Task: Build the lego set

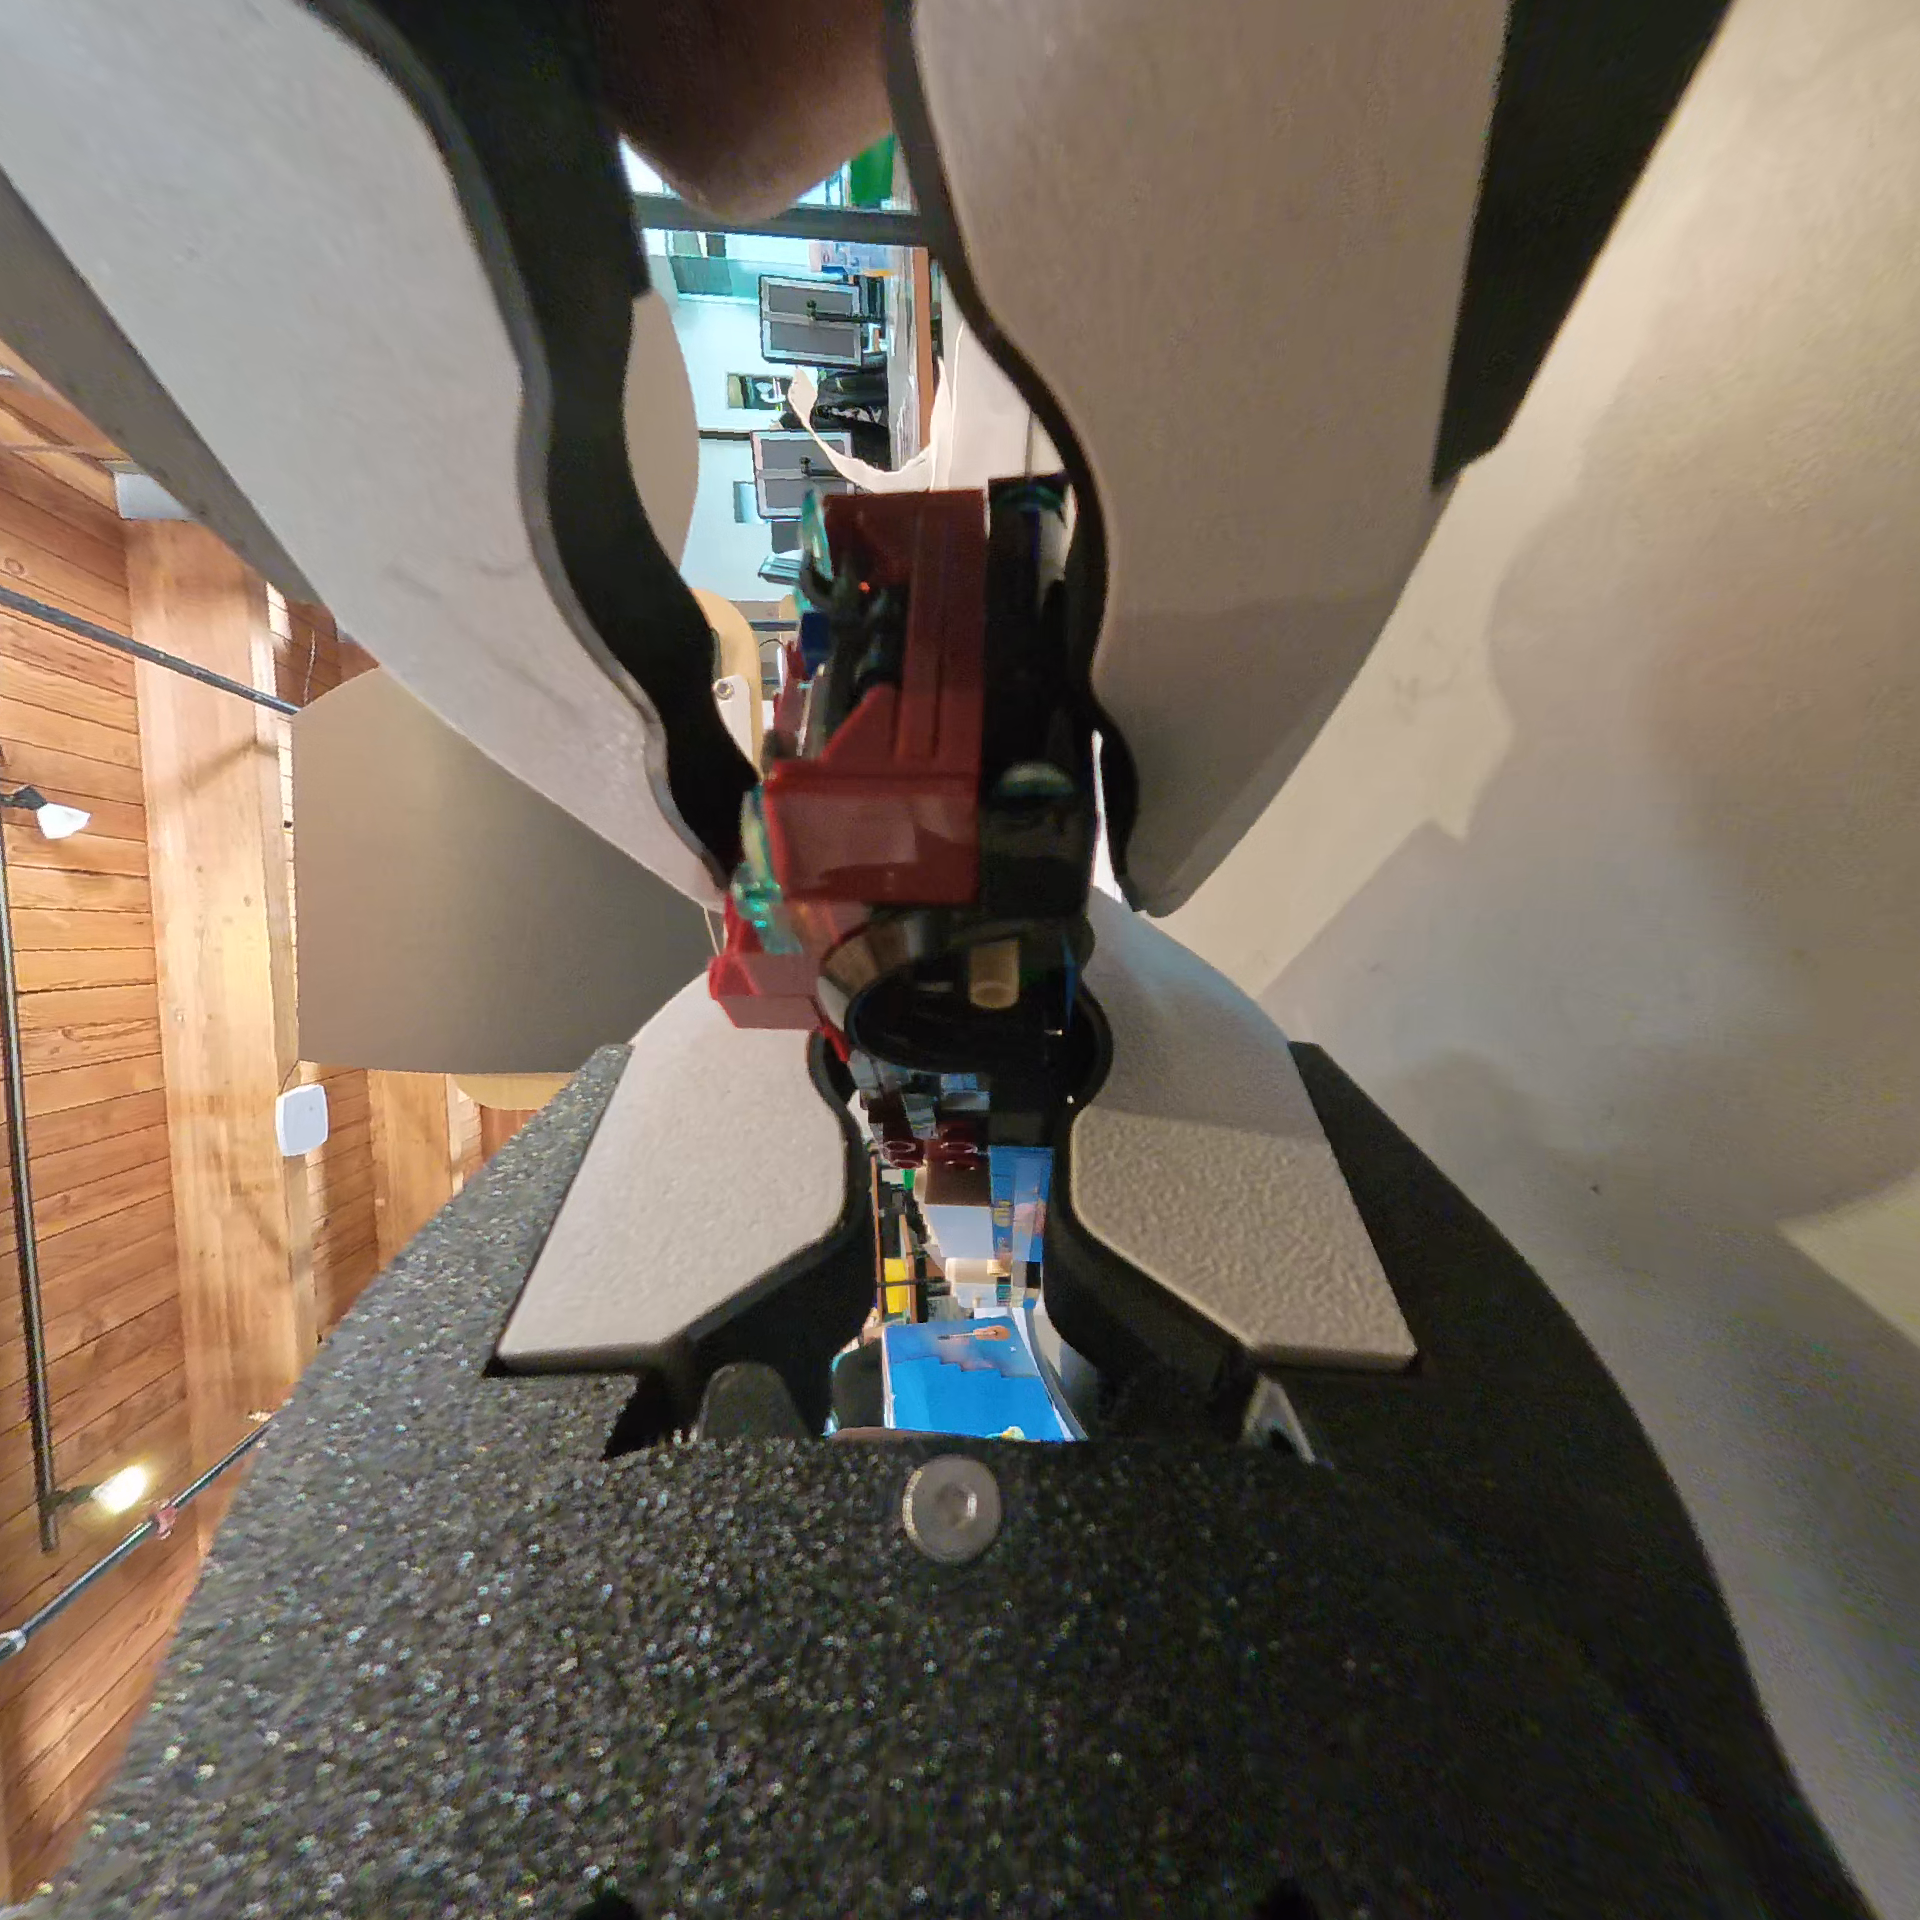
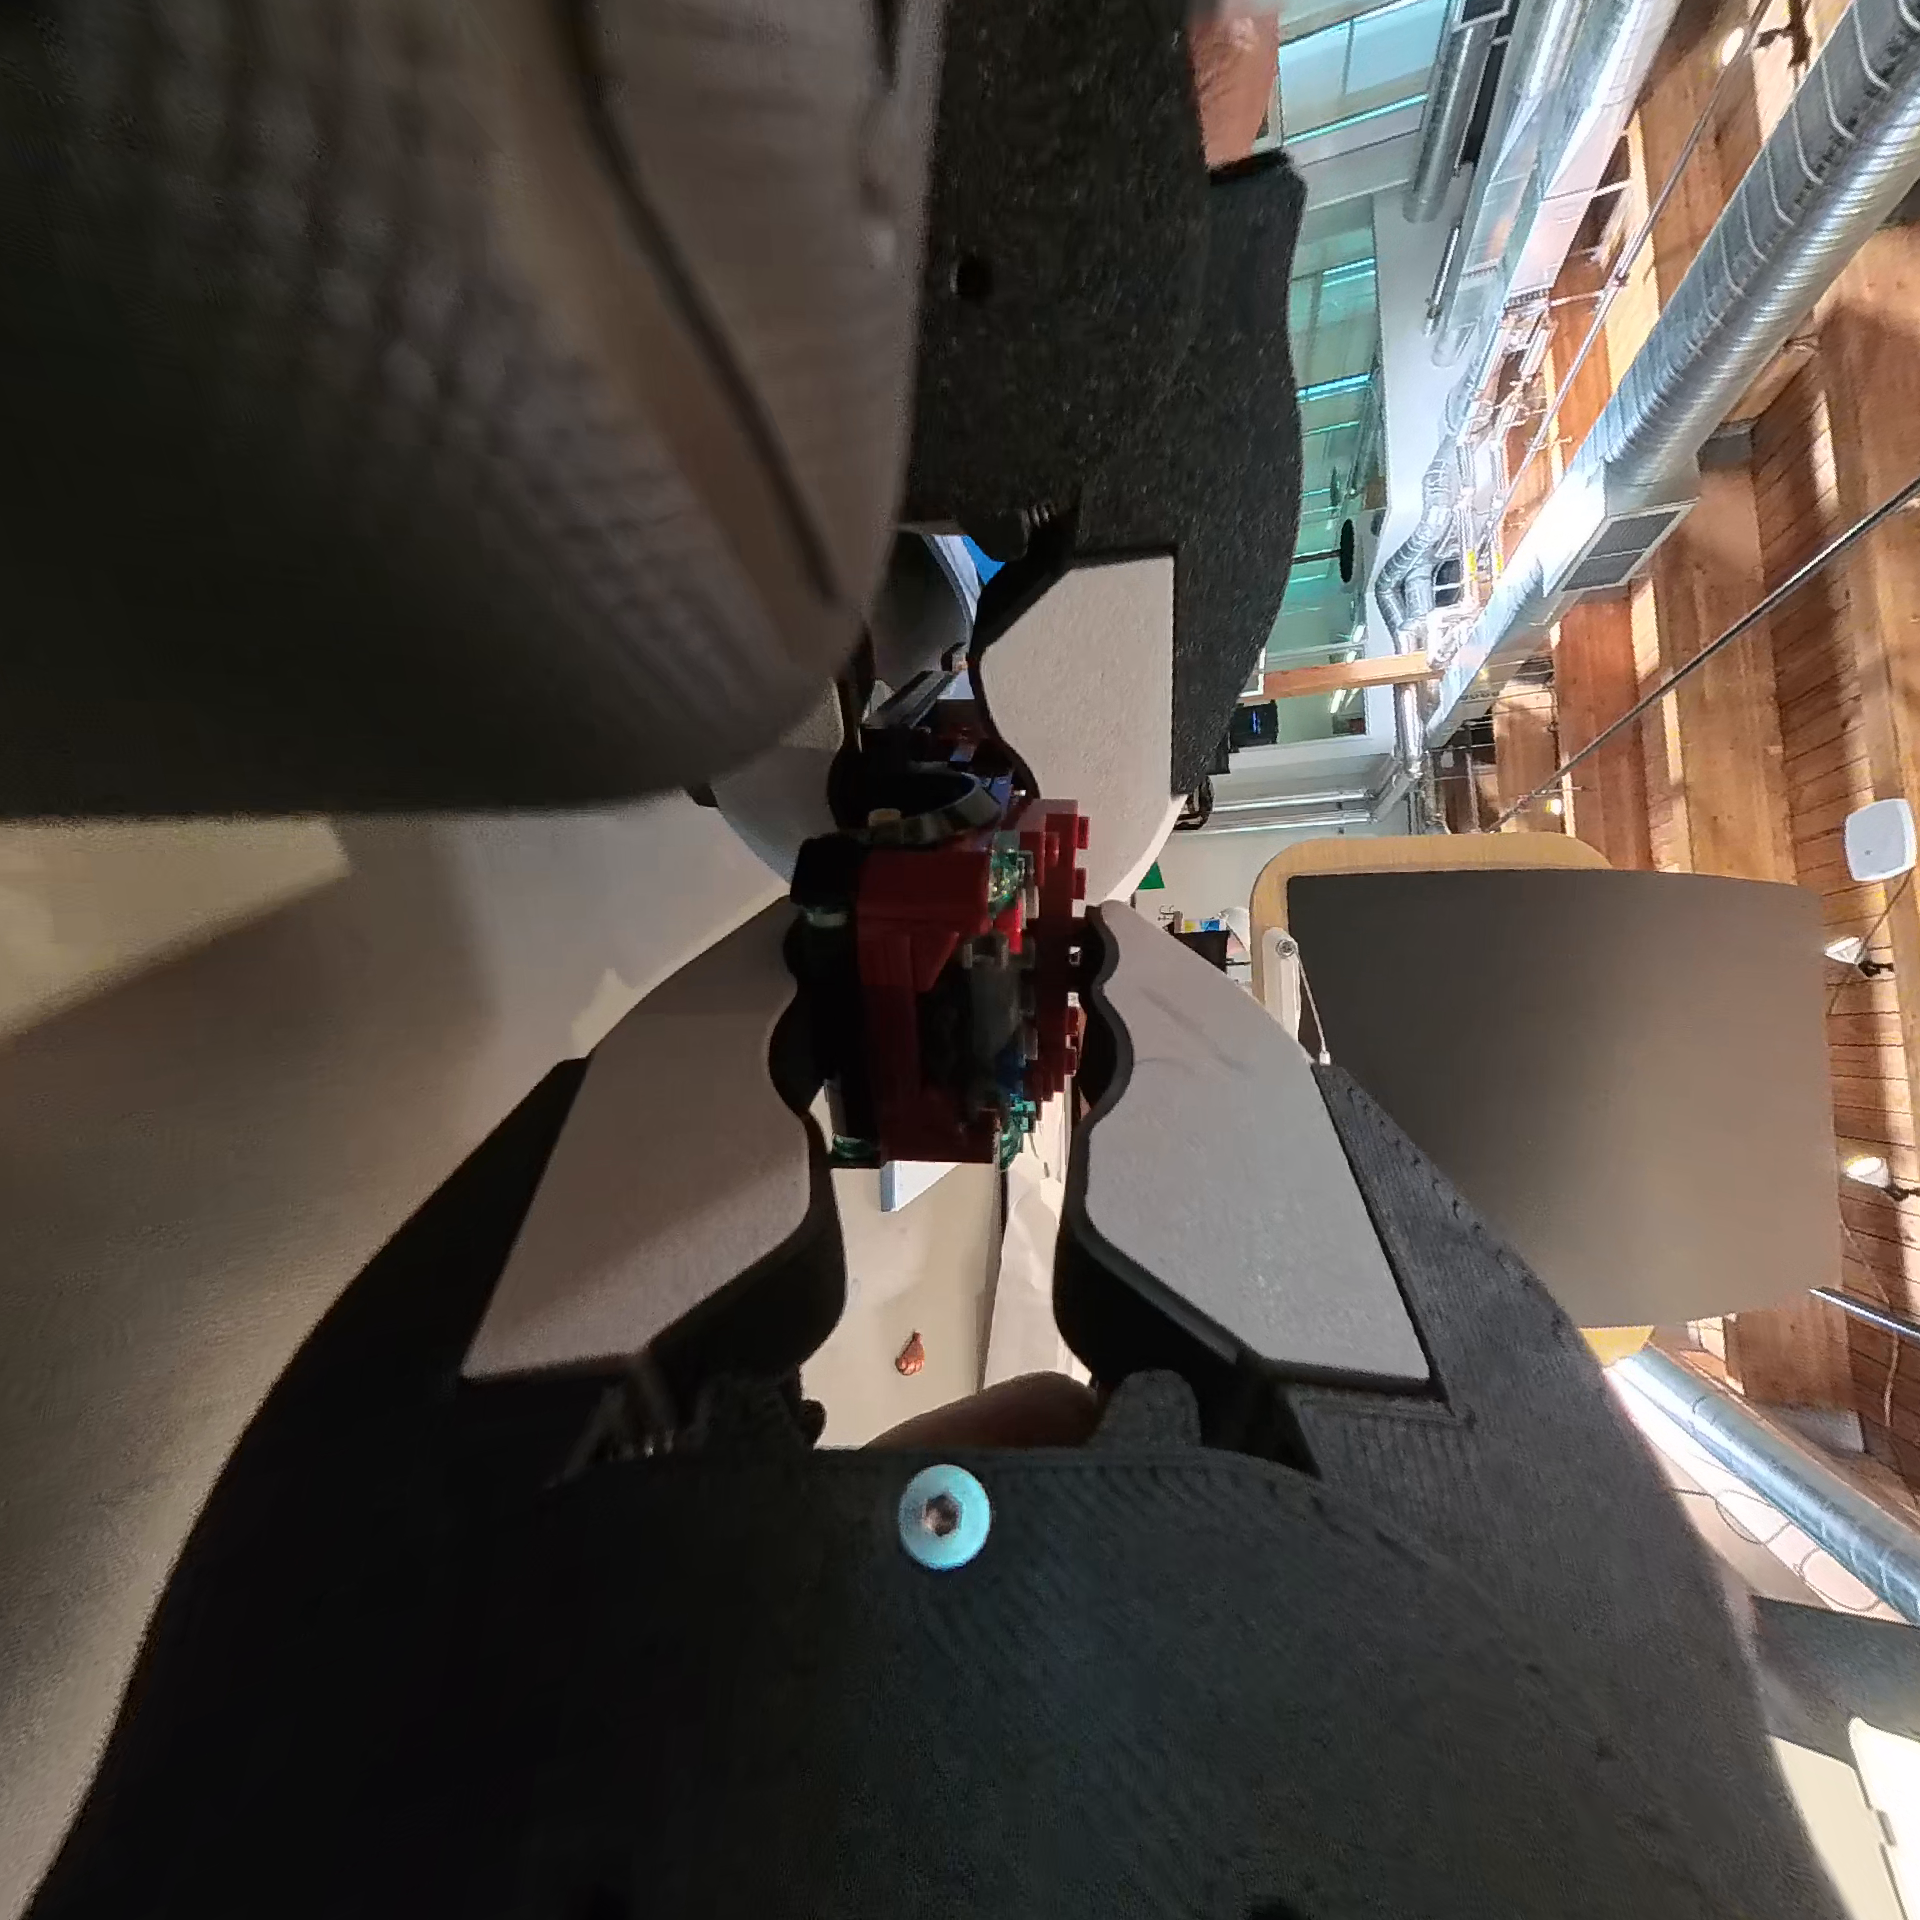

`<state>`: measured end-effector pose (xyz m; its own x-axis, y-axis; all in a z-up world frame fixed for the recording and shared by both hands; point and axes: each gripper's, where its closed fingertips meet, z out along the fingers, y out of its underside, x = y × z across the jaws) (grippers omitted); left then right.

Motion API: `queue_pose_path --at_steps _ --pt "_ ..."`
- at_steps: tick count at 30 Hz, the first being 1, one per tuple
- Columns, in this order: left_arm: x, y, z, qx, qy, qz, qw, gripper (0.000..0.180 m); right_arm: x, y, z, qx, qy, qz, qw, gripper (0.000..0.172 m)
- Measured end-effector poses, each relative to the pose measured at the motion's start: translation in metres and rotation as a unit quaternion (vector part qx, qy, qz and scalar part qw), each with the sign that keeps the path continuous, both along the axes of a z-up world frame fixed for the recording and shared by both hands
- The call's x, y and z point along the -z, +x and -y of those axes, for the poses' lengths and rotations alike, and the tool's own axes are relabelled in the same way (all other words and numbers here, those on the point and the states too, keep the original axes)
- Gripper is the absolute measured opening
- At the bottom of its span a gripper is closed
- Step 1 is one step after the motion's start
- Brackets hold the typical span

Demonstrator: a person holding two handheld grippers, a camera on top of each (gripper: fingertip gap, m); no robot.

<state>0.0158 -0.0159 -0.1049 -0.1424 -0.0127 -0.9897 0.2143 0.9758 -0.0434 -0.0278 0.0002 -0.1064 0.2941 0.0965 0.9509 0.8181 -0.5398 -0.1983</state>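
Observation:
A toy-brick model of dark red and black bricks with small teal clear pieces (image 1: pixel 883 790) hangs between my two grippers, which face each other. My left gripper (image 1: pixel 935 997) is shut on the model's black lower end, at a black ring (image 1: pixel 966 1023). In the left wrist view the right gripper's fingers (image 1: pixel 436 499) come in from above, and their black pads press the model's sides. In the right wrist view my right gripper (image 2: pixel 945 935) is shut on the model (image 2: pixel 904 997), one pad on its black side and one on its red bricks. The left gripper's fingers (image 2: pixel 1081 707) hold the far end.
A person's finger (image 1: pixel 748 104) shows at the top of the left wrist view. A blue printed box and loose bricks (image 1: pixel 966 1371) lie behind the left gripper's fingers. A wood-framed chair with a grey back (image 2: pixel 1558 1091), wooden planks (image 1: pixel 94 1039) and metal ducts (image 2: pixel 1714 260) fill the background.

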Motion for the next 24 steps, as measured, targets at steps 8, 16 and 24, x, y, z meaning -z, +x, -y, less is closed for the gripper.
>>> queue_pose_path --at_steps 8,16,24 --pt "0.0034 0.0010 0.0010 0.000 0.003 -0.005 1.000 0.035 0.0007 0.0008 0.0004 -0.007 -0.006 0.002 1.000 0.046" --pt "0.0030 0.0030 -0.0001 -0.002 0.005 0.003 1.000 0.035 0.0001 0.0026 -0.0001 0.000 0.006 0.007 1.000 0.047" --pt "0.0016 0.0070 -0.0073 -0.009 -0.004 0.010 1.000 0.035 0.0001 0.0039 0.0080 0.014 0.043 0.018 0.999 0.061"
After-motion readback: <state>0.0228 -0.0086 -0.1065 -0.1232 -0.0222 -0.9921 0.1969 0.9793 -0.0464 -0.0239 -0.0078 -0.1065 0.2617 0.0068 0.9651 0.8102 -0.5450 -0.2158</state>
